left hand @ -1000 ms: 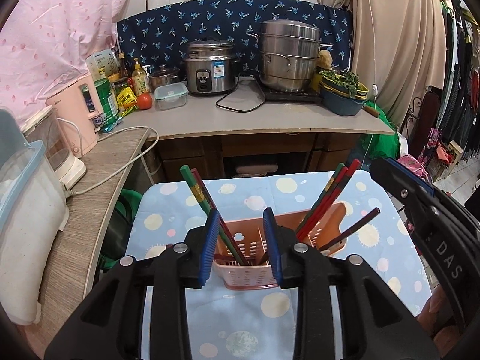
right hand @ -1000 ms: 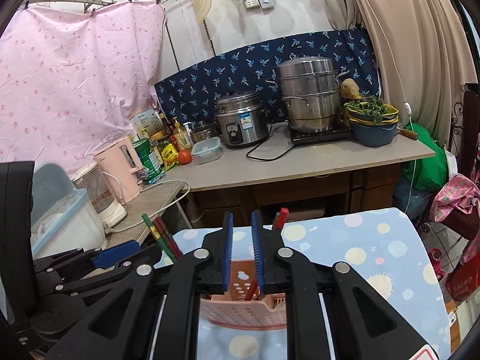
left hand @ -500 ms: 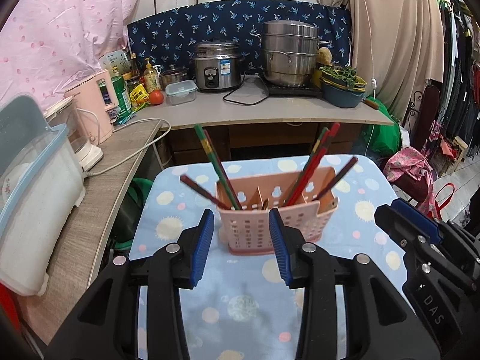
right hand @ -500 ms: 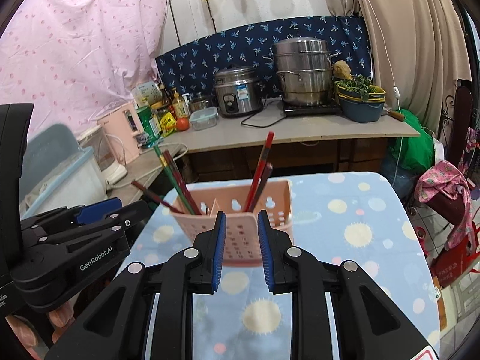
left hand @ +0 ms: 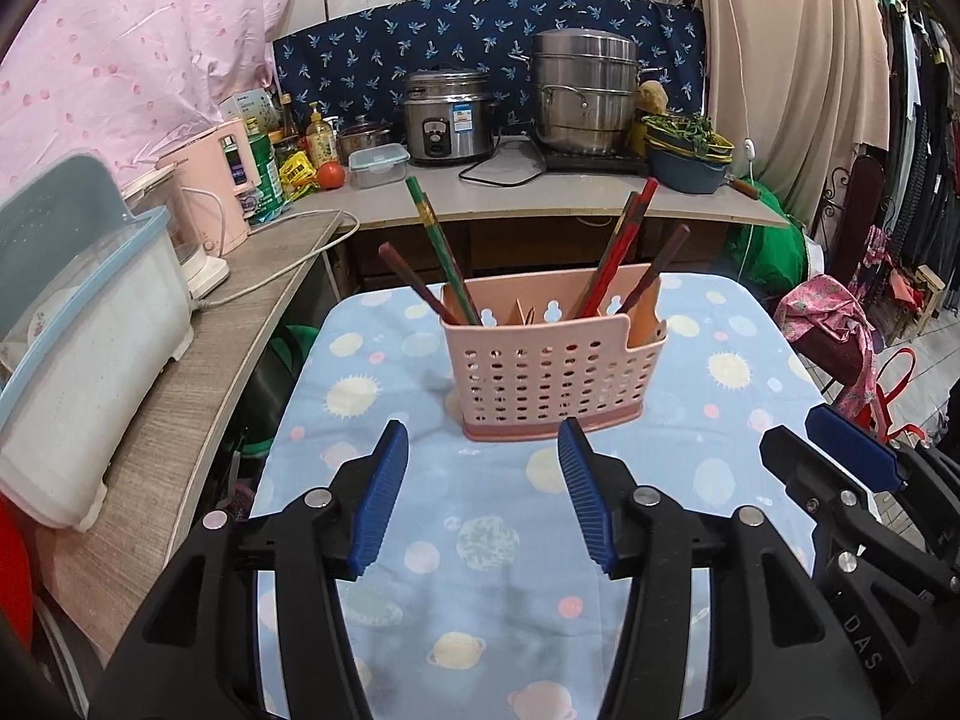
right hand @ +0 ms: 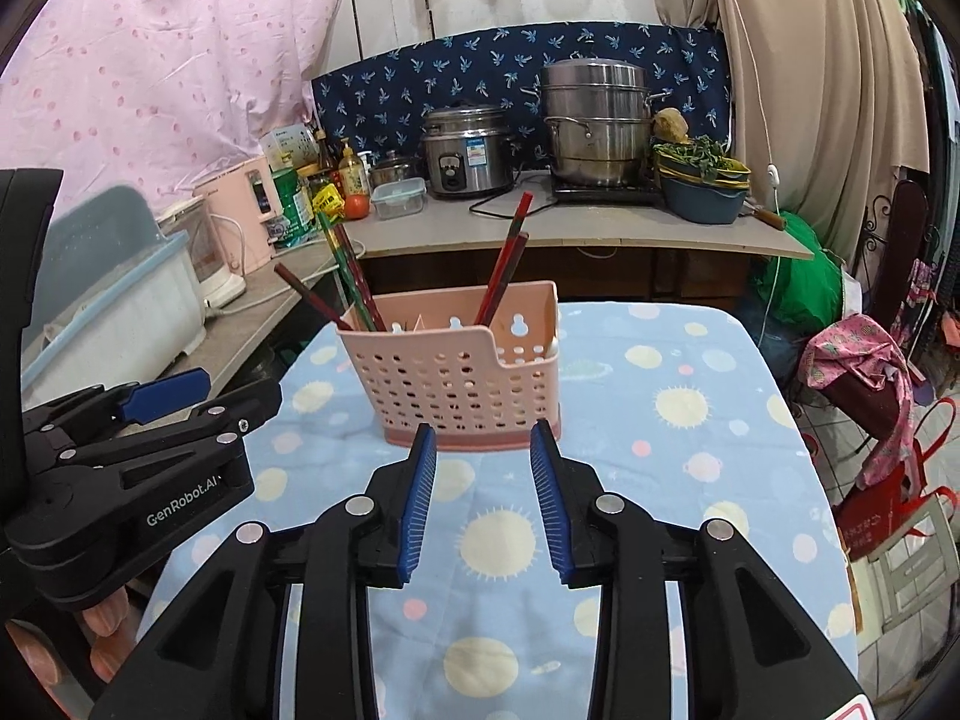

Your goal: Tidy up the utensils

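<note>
Both grippers, left (left hand: 483, 450) and right (right hand: 483, 438), have just been opening their jaws, which stand empty. The basket (left hand: 549, 369) of chopsticks (left hand: 618, 252) stands on the table (left hand: 690, 468) just beyond them.

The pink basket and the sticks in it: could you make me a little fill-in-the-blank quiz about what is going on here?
1. The chopsticks stand in a basket coloured ____.
2. The basket stands on a cloth that is blue with ____.
3. Both the left tool and the right tool hold ____.
4. On the counter beside the steel pot stands a rice ____.

Missing words: pink; spots; nothing; cooker
</note>
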